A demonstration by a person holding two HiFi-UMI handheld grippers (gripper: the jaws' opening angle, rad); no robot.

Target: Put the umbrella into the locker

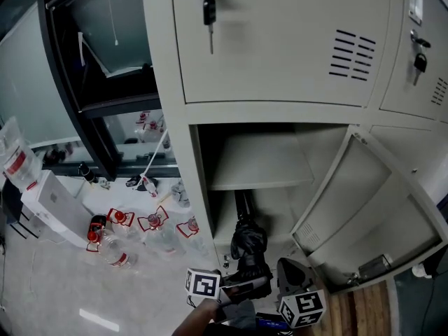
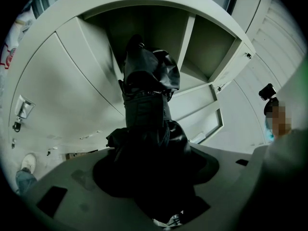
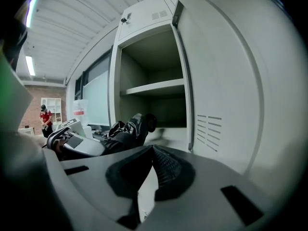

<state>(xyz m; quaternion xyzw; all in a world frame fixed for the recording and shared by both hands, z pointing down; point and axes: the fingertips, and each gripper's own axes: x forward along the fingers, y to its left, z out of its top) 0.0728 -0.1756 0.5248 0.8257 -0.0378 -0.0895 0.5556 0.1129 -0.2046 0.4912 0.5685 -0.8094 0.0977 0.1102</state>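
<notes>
Left tool (image 1: 245, 286) on umbrella (image 1: 248, 241) — at locker (image 1: 199, 187)

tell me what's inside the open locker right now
A shelf with nothing on it crosses the open locker. Below the shelf, the black umbrella, held by the left gripper, pokes in. The locker floor under and behind the umbrella is covered.

No legible words, numbers or brands anywhere in your views. Left cube (image 1: 203, 283) and right cube (image 1: 302, 308) show black-and-white square markers only, no letters. Bottles (image 1: 120, 218), well left of your left jaws, carry red-and-white labels, print too small to read. Red-and-white notice (image 3: 79, 110), far off left of your right jaws, print blurred, unreadable. Locker doors ahead of jaws: no number plates readable.
</notes>
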